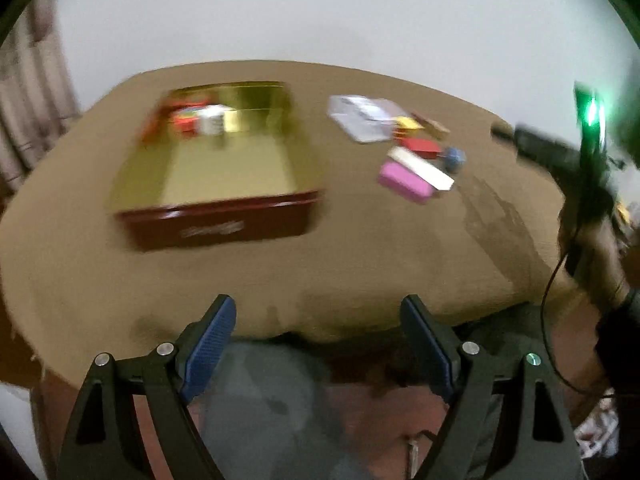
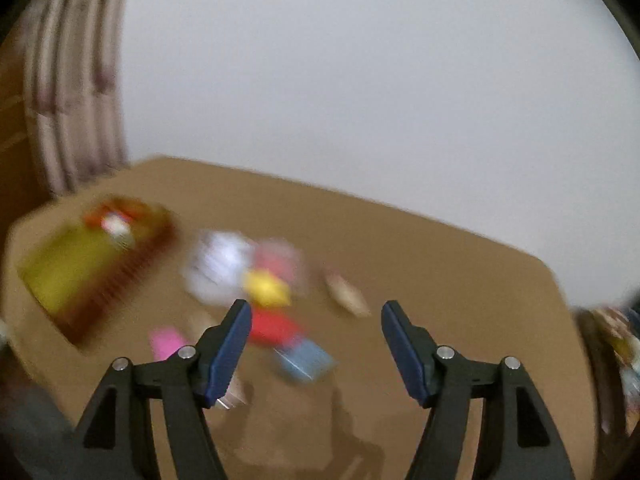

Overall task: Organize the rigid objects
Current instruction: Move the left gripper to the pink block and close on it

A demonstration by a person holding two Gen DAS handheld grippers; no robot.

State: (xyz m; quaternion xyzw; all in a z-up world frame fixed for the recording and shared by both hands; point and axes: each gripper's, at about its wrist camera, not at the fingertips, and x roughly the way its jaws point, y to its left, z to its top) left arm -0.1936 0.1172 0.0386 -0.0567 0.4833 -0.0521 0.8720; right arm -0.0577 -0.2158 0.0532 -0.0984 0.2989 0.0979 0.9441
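Observation:
An open red tin with a gold inside (image 1: 224, 168) sits on the brown table (image 1: 360, 248), holding a few small items at its far end (image 1: 200, 118). It shows blurred at the left in the right wrist view (image 2: 88, 264). To its right lie loose blocks: pink (image 1: 404, 182), cream (image 1: 424, 168), red (image 1: 420, 147), yellow (image 1: 408, 124), blue (image 1: 454, 158) and a clear packet (image 1: 360, 116). My left gripper (image 1: 318, 312) is open and empty over the table's near edge. My right gripper (image 2: 316, 316) is open and empty, above the red (image 2: 272, 326) and blue (image 2: 306, 360) blocks.
The other hand-held gripper with a green light (image 1: 576, 168) shows at the right of the left wrist view. A curtain (image 2: 72, 112) hangs at the left and a white wall (image 2: 360, 80) stands behind the table. Clutter (image 2: 618, 344) lies past the table's right edge.

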